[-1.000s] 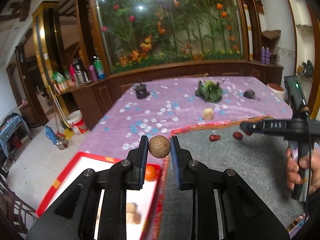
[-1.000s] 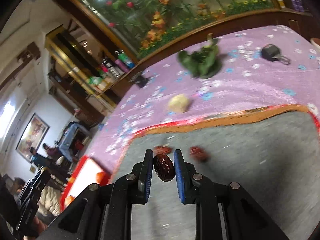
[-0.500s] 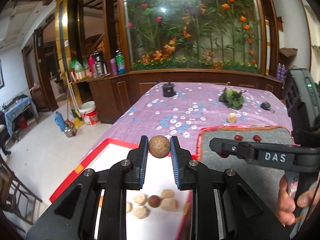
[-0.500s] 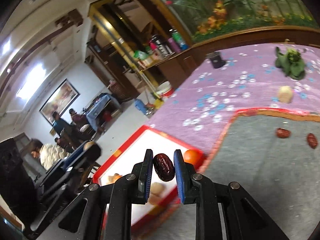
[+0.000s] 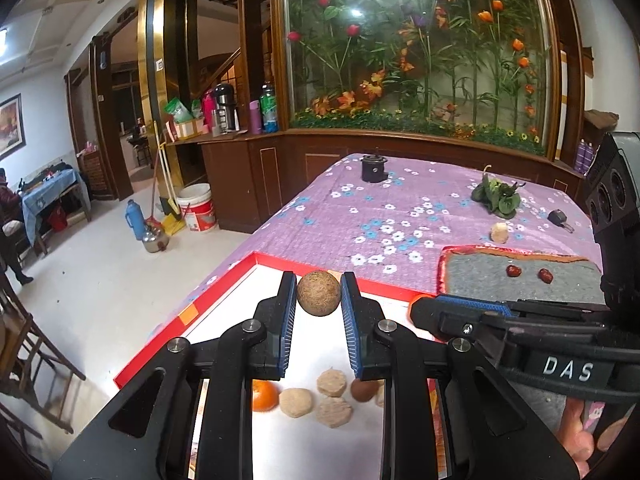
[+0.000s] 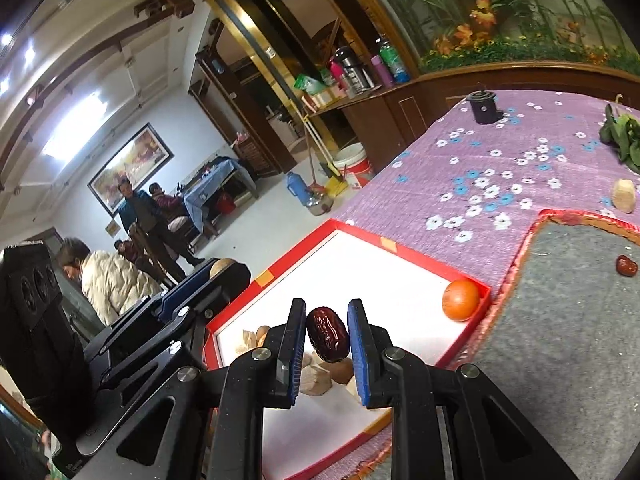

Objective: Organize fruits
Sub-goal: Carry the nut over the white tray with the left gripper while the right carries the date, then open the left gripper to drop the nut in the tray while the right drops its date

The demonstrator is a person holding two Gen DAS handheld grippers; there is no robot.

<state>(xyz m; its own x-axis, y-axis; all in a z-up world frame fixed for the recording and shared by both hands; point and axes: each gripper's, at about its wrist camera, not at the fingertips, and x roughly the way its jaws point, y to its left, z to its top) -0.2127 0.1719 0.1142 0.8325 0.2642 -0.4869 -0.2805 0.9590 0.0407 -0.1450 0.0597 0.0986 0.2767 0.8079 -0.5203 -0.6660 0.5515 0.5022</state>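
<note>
round brown rough-skinned fruit (image 5: 319, 293) is being gripped by left claw (image 5: 319, 296), wrinkled dark red date (image 6: 327, 334) by right claw (image 6: 327, 336), over red-rimmed white tray (image 6: 400, 276).

A table under a purple flowered cloth (image 5: 360, 216) carries everything. Near its front edge lies a red-rimmed white tray (image 5: 224, 292). Right of the tray lies a grey mat (image 5: 520, 280). Beyond the mat sit a pale lump (image 5: 499, 233), leafy greens (image 5: 496, 198) and a key (image 5: 559, 218); a black pot (image 5: 373, 169) stands far behind the tray.
</note>
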